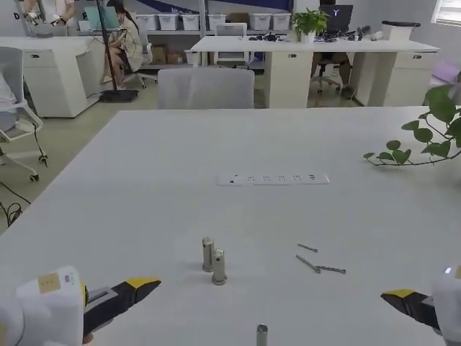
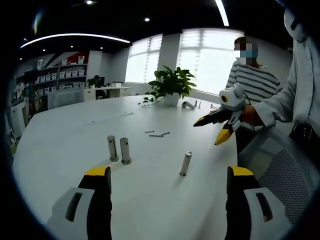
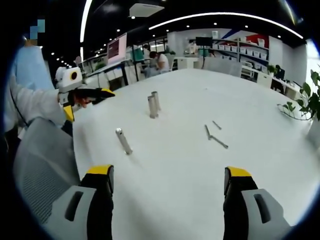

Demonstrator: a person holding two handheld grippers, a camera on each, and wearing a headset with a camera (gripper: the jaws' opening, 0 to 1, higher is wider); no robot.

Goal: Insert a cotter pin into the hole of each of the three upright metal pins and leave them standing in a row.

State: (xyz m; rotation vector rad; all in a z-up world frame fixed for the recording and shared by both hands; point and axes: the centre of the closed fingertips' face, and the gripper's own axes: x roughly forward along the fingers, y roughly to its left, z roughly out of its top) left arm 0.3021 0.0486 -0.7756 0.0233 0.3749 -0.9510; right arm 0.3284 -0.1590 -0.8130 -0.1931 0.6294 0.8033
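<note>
Two upright metal pins stand side by side on the white table. A third pin stands alone nearer the front edge. Three thin cotter pins lie loose to the right of them. My left gripper hovers low at the front left, open and holding nothing. My right gripper is at the front right, also open and holding nothing. The left gripper view has the pair of pins, the single pin and the cotter pins beyond wide-apart jaws. In the right gripper view lie the single pin and the cotter pins.
A white power strip lies flat across the middle of the table. Leafy plant stems reach in from the right edge. A grey chair stands at the far side. A person in a striped shirt sits beyond the table.
</note>
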